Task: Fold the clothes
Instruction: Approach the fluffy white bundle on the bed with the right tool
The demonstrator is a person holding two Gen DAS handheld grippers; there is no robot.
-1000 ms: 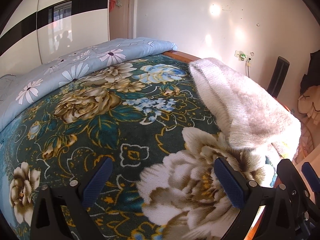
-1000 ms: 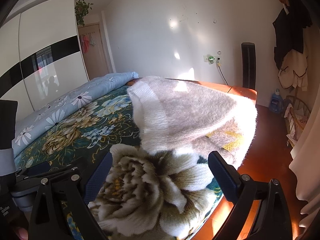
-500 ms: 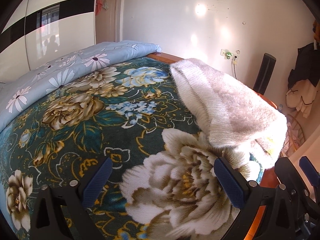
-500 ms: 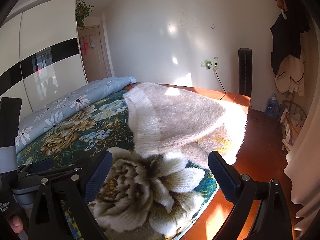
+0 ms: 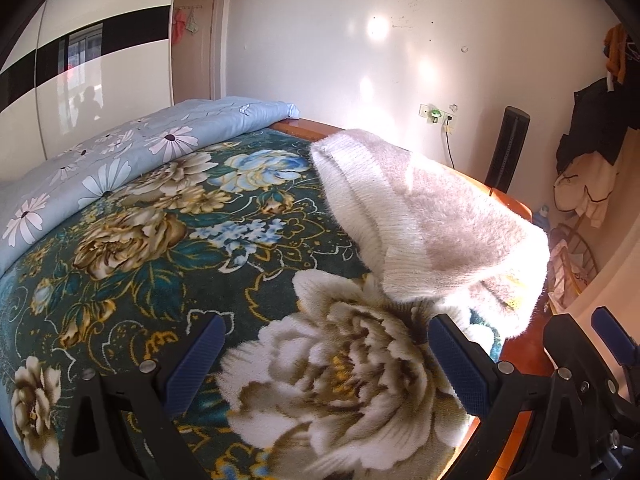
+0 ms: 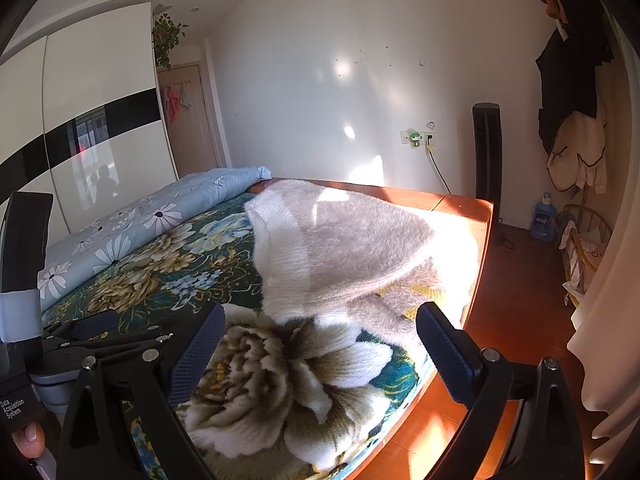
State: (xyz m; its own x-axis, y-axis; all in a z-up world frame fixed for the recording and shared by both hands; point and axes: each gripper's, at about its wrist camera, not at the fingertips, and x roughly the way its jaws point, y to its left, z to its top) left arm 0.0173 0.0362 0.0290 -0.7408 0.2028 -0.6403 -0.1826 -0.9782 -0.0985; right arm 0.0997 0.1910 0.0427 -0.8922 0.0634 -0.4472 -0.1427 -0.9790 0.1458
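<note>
Big bed (image 5: 500,200) with a wooden frame, covered in a dark green floral blanket (image 5: 168,248), plus a light blue daisy-print quilt (image 5: 120,160) bunched along the far left side. The fuzzy white sweater (image 5: 432,220) sits folded on the blanket at the bed's right corner, right by the wooden edge. Its long axis runs from the near corner back toward the far wall, ribbed hem facing left toward the middle of the bed. In the right wrist view the same sweater (image 6: 344,248) has a flap lifted over a lower layer. Both tools hover over the blanket short of the sweater: left tool (image 5: 332,364) has its blue fingers spread wide with nothing in them, right tool (image 6: 320,356) likewise apart and empty.
</note>
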